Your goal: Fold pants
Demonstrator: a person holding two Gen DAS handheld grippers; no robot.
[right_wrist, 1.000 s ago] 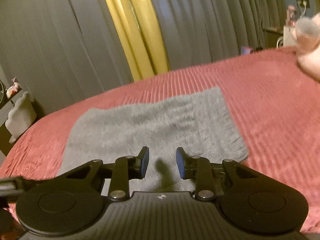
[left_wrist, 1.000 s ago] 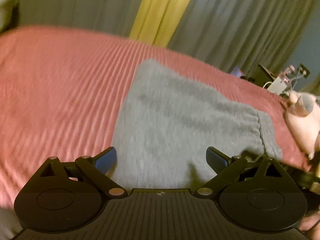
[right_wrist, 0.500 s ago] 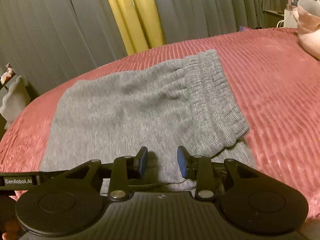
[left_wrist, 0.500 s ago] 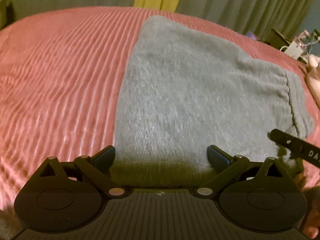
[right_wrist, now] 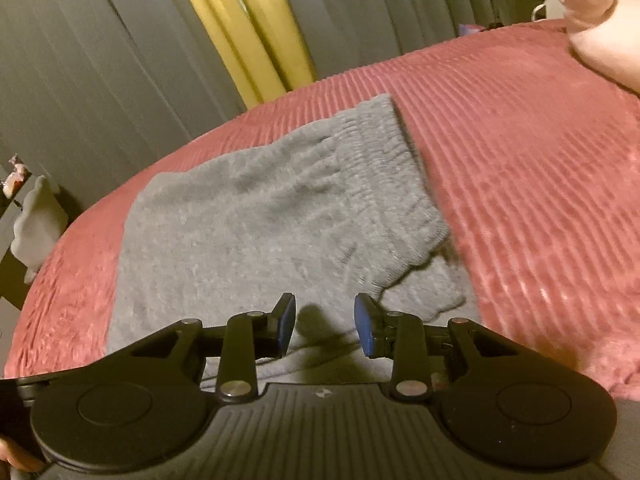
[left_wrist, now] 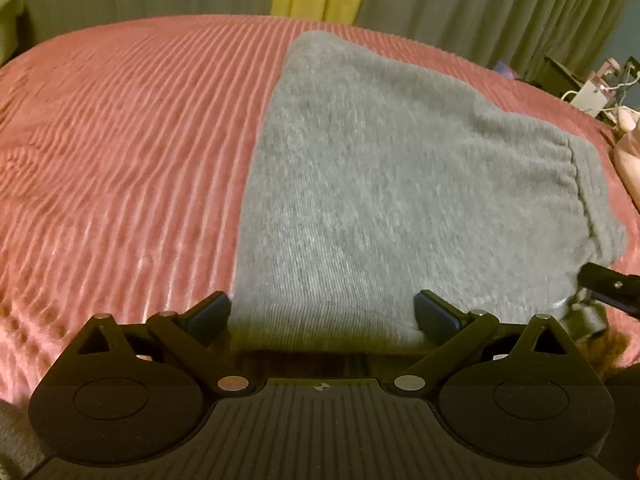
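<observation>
- Gray pants (left_wrist: pixel 384 184) are lying folded into a rough rectangle on the bed (left_wrist: pixel 132 152), on its ribbed pink-red cover, toward the near edge.
- Left tongs (left_wrist: pixel 322 312) are hovering wide open at the pants' near edge; fingers are sitting either side of the fabric's near-left portion, nothing pinched.
- Right tongs (right_wrist: pixel 325 330) are partly open w/ a clear gap betw blue pads (right_wrist: pixel 286 326), nothing gripped; they're poised over the near edge of the pants (right_wrist: pixel 256 232).
- Ribbed elastic waistband (right_wrist: pixel 396 176) is lying on top at the pants' right side in right-cam view, w/ a lower fabric layer sticking out beneath it near the tongs.
- In left cam the waistband (left_wrist: pixel 588 188) is showing at the far right end; a black part of the other tool (left_wrist: pixel 612 286) is poking in just beside that corner.
- Bkgd: gray curtains (right_wrist: pixel 100 80) w/ a yellow curtain panel (right_wrist: pixel 248 32) are hanging behind the bed.
- Pinkish plush toy (right_wrist: pixel 600 16) is sitting at far right of the bed (right_wrist: pixel 540 152); details are blurry.
</observation>
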